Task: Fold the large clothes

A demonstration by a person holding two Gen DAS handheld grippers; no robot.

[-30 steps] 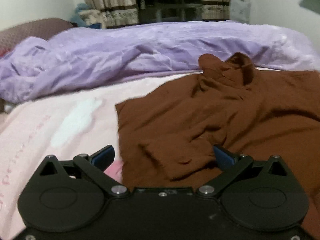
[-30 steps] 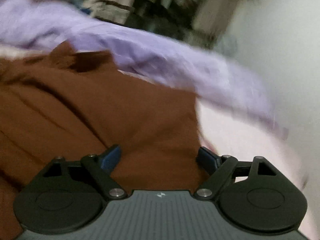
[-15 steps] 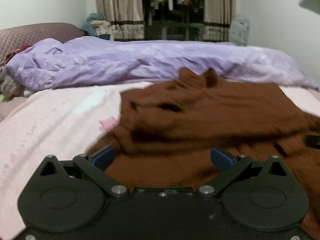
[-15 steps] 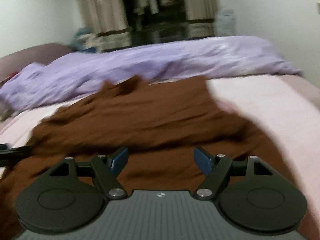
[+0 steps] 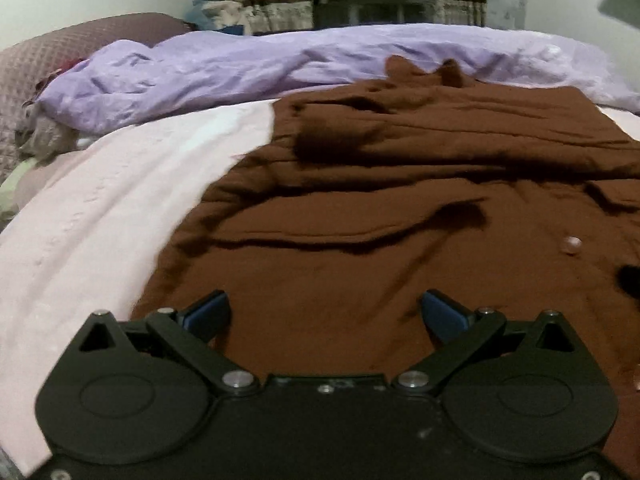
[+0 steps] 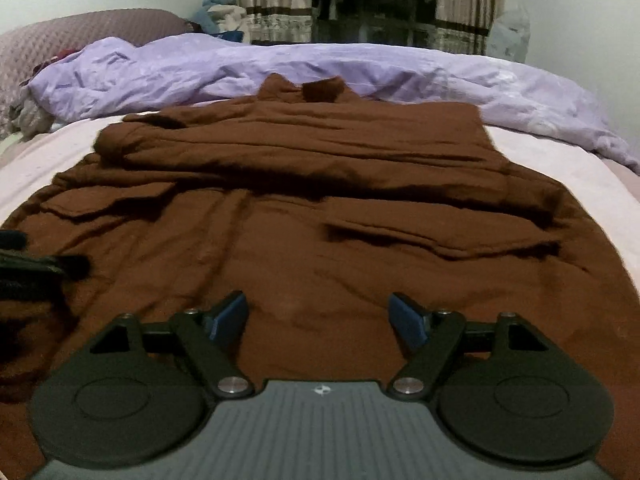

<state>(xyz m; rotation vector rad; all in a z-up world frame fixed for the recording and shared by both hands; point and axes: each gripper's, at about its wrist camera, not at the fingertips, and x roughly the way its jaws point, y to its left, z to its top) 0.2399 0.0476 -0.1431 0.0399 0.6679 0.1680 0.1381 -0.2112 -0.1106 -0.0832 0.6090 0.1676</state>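
Brown garment point(image 6: 320, 208) now lies spread flatter; both tongs point(image 5: 324, 312) gape

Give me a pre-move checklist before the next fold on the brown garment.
1. Left tool open, nothing between its fingers: ok.
2. Right tool open, nothing held: ok.
3. Brown garment spread flat on the pink sheet: not ok, ridges and creases cross the middle.
4. Sleeves folded in across the chest: ok, a folded band lies across the upper part in the right wrist view.
5. Collar end clear of the purple duvet: cannot tell, the collar sits right at the duvet's edge.
6. Loose items off the cloth: not ok, a small pale round thing shows on the garment; could be a button.
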